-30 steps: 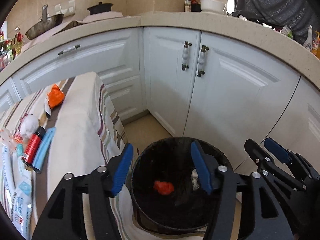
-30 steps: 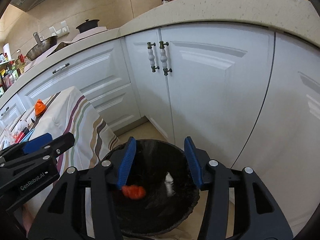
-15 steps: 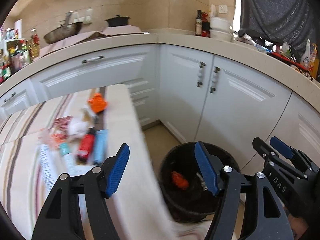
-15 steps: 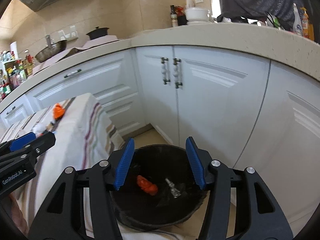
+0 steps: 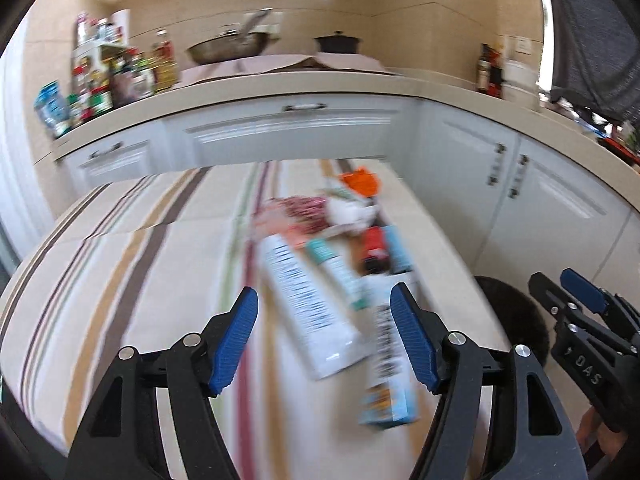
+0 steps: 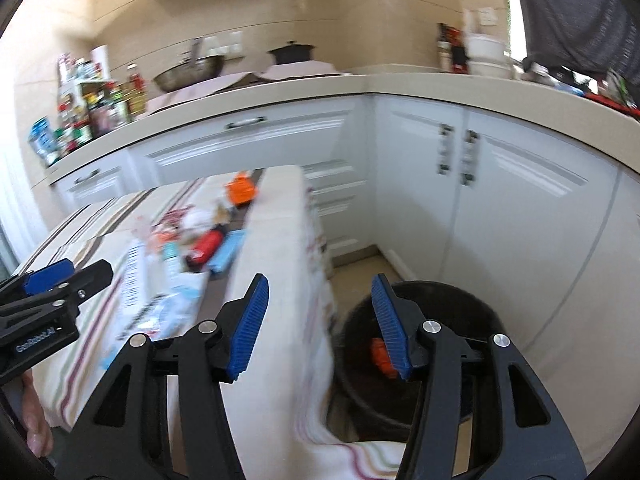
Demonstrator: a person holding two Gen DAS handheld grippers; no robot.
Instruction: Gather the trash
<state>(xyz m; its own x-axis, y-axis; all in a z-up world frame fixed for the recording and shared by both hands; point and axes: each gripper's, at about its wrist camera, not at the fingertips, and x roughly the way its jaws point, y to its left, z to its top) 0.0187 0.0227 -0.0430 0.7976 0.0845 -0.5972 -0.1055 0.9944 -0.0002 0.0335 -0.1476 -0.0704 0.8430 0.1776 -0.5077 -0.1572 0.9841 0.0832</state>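
Entry: trash collection, step between drops. Left claw (image 5: pixel 324 336): spread, nothing between the pads, its jaws having just been opening; it hangs over the striped table (image 5: pixel 132 264) with the white tube (image 5: pixel 308 304) and a small box (image 5: pixel 390 384) lying below its gap, untouched. Right claw (image 6: pixel 318 322): spread partway, empty, poised over the table's right edge, with the black bin (image 6: pixel 452 304) at its 4 o'clock on the floor. Bin contents: one orange scrap (image 6: pixel 378 354), partly hidden behind the right pad; the rest is too dark to tell. Remaining trash: a loose pile on the table at 12 to 1 o'clock of the left claw, comprising a second tube (image 5: pixel 338 272), a red can (image 5: pixel 374 246), a blue packet (image 5: pixel 400 250), a white wad (image 5: pixel 352 212), a pinkish wrapper (image 5: pixel 298 210) and an orange piece (image 5: pixel 360 182) farthest off. Blur makes finer labels unreadable. Step judged: return from the bin to fetch the next items, most of the pile not yet collected. Next move calls for lowering each claw over one item, most likely the near tube and box, and closing across the narrow side, since the things lie touching or overlapping. Edges: the table's right edge runs just beside the pile, with the bin directly below it, and the cloth hangs down towards the bin rim. Room: the table is bare from 9 to 11 o'clock; white cabinets (image 6: pixel 500 208) stand close behind the bin, leaving a tight corner there.
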